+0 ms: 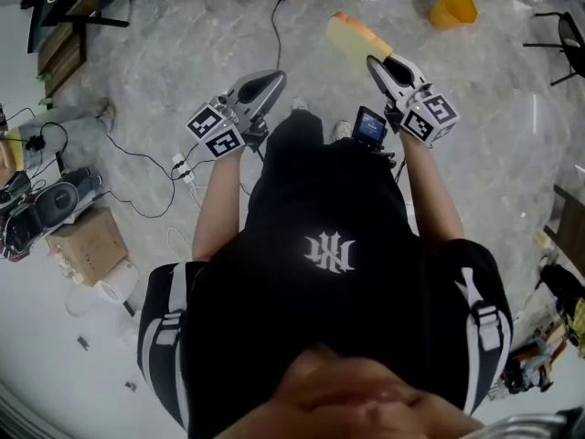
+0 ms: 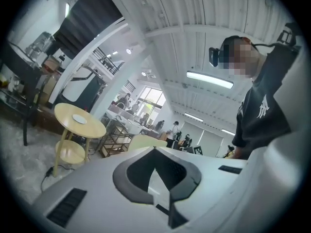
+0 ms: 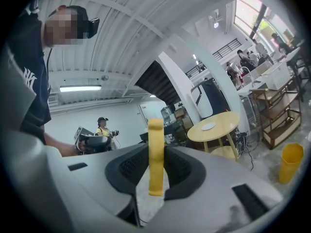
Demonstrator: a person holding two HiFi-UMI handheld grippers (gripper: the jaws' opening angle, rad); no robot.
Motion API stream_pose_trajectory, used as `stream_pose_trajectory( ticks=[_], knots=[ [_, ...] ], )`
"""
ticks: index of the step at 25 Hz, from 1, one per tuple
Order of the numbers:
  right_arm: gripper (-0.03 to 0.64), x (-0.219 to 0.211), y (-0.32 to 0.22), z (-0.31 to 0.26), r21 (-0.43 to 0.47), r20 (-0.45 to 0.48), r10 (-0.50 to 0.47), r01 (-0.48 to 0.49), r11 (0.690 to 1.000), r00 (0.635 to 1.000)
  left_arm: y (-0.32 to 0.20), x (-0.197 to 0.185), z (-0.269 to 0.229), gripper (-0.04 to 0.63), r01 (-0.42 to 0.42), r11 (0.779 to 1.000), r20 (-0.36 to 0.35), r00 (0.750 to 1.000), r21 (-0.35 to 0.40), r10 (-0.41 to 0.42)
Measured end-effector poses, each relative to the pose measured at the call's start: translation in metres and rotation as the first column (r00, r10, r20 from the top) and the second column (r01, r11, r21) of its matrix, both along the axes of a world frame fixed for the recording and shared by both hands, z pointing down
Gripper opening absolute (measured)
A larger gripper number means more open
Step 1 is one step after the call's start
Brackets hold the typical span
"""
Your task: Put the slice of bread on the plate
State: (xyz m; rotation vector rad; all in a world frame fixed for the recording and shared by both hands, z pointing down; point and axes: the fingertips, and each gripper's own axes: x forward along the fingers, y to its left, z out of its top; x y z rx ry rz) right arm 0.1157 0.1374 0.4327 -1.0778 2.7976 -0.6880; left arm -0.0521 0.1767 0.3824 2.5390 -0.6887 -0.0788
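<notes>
One slice of bread, clamped at one end by the right gripper, could be jolted loose short of the 1 o'clock plate; left gripper closed, empty.

Yellow bin on marbled floor, cardboard box at left, black cable near it.

Place: a large open workshop or lab hall
Roof: a corrugated metal ceiling is arching overhead; a strip light is glowing
Upper level: a railed mezzanine is running along the wall
Activity: people are working at benches
Floor: cables are trailing past a cardboard box
</notes>
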Motion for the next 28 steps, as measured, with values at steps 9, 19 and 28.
stream_pose_trajectory(
  ticks=[9, 19, 28],
  knots=[
    [0.087, -0.001, -0.072, 0.017, -0.035, -0.029, 0.087, -0.088, 0.996, 0.996, -0.1, -0.023, 0.022, 0.005, -0.039, 0.999, -0.025, 0.999, 0.026, 0.04],
    [0.087, -0.029, -0.2, -0.011, -0.015, -0.128, 0.115, -0.117, 0.993, 0.985, -0.236, -0.034, 0.016, 0.005, -0.172, 0.983, -0.051, 0.983, 0.069, 0.176],
    [0.087, -0.041, -0.273, -0.018, -0.016, -0.153, 0.141, -0.145, 0.989, 0.978, -0.298, -0.041, 0.036, 0.005, -0.22, 0.975, -0.097, 0.97, 0.027, 0.221]
  ],
)
